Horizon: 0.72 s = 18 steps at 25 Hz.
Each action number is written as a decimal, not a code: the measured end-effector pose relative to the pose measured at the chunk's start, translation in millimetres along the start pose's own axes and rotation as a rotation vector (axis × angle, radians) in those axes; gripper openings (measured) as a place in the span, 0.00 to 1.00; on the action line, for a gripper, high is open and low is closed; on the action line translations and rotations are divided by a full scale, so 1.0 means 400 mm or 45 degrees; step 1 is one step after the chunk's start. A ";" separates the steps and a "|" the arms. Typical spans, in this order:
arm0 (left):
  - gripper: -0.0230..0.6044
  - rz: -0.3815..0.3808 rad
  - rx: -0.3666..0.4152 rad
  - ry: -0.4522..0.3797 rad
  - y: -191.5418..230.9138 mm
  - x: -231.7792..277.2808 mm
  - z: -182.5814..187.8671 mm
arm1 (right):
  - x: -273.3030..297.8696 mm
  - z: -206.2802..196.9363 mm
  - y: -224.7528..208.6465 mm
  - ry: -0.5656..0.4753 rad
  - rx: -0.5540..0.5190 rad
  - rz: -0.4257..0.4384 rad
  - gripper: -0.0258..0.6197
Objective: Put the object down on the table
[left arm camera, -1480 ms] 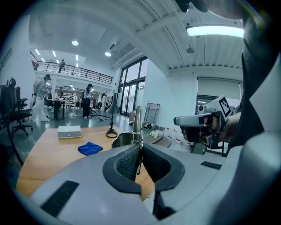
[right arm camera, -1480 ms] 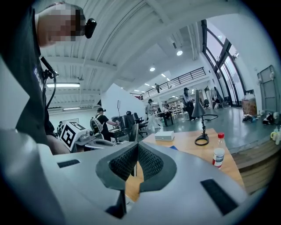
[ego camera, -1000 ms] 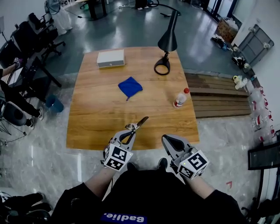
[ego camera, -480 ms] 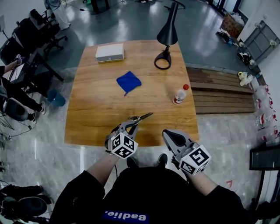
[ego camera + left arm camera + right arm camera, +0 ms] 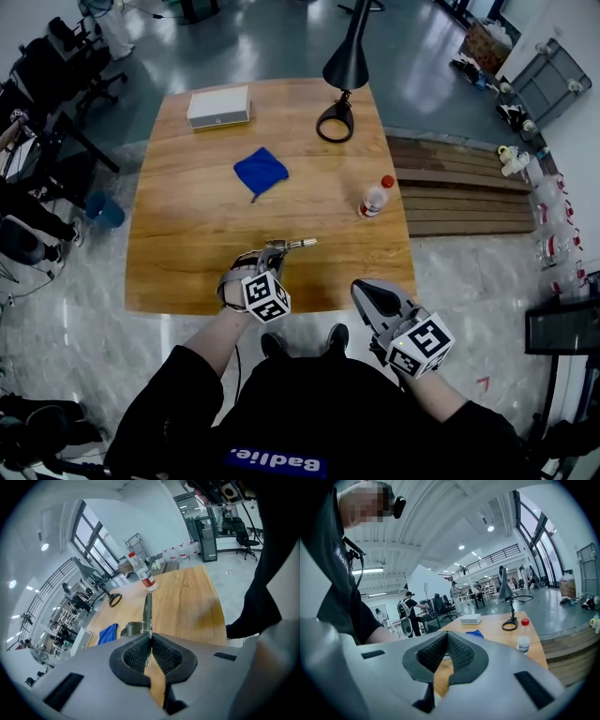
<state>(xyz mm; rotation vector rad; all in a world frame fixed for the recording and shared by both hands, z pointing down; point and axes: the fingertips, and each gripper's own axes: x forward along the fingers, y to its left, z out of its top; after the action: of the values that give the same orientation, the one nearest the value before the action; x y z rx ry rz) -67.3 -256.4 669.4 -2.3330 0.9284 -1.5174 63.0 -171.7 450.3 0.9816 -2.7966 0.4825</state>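
A pair of metal scissors (image 5: 288, 247) sticks out of my left gripper (image 5: 265, 256), which is shut on its handle end. The blades point right, over the near part of the wooden table (image 5: 187, 253). In the left gripper view the blades (image 5: 147, 611) run straight ahead from the shut jaws of the left gripper (image 5: 150, 638). I cannot tell whether the scissors touch the wood. My right gripper (image 5: 375, 297) hangs off the table's near edge, shut with nothing in it; the right gripper view shows the right gripper (image 5: 446, 638) with its pads together.
On the table lie a blue cloth (image 5: 260, 172), a white box (image 5: 218, 106) at the far left, a black desk lamp (image 5: 339, 75) at the far edge and a red-capped bottle (image 5: 374, 196) at the right. Wooden decking (image 5: 459, 192) borders the right side.
The scissors have turned from pointing up and right to pointing almost straight right, with the left gripper twisting. The right gripper has hardly moved.
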 end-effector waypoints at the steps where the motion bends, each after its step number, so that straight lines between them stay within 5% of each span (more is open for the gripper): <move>1: 0.07 -0.003 0.032 0.011 -0.003 0.014 -0.001 | -0.001 -0.001 -0.001 0.003 0.000 -0.006 0.05; 8: 0.07 -0.010 0.231 0.130 -0.024 0.117 -0.036 | -0.009 -0.020 -0.008 0.020 0.026 -0.040 0.05; 18: 0.07 0.009 0.352 0.232 -0.037 0.199 -0.067 | -0.023 -0.046 -0.015 0.077 0.018 -0.065 0.05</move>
<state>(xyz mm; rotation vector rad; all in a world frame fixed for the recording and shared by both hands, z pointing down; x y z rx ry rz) -63.5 -288.8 748.2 -2.0242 0.7099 -1.7537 74.6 -164.3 467.0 1.0210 -2.7116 0.5168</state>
